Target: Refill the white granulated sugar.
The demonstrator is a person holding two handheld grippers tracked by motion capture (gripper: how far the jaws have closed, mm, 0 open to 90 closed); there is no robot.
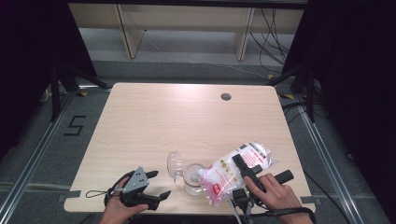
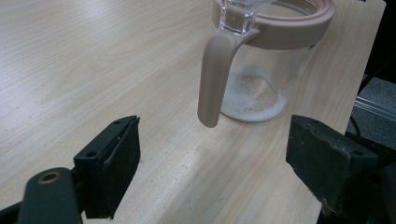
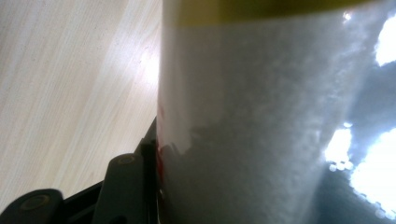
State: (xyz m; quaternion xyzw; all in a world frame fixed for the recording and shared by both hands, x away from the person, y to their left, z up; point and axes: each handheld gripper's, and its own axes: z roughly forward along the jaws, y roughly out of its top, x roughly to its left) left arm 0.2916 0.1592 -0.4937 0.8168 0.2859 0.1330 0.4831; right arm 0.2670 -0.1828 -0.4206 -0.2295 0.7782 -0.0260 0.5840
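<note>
At the table's (image 1: 140, 121) near edge, on the left, the left gripper (image 1: 156, 184) rests low with its jaws spread wide and nothing between them; in the left gripper view the pads (image 2: 114, 163) flank bare wood, and the jar's handle (image 2: 215, 79) hangs just ahead of them. Next comes the jar (image 1: 192, 177), clear with a tan rim, its lid (image 1: 174, 164) flipped open to the left and a thin layer of white grains on its bottom. It looks rigid and light, likely to slide or tip if nudged; the handle or the rim seems the safest place to steady it. Right of it, the bag (image 1: 236, 170) lies tilted with its low end at the jar's mouth, and the right gripper (image 1: 243, 169) clamps it about midway, jaws half closed on the plastic. The bag is soft, slick and fairly heavy with grain, so it would sag and shift; a grip across its body suits it. It bears a red label and small printing, too small to read.
</note>
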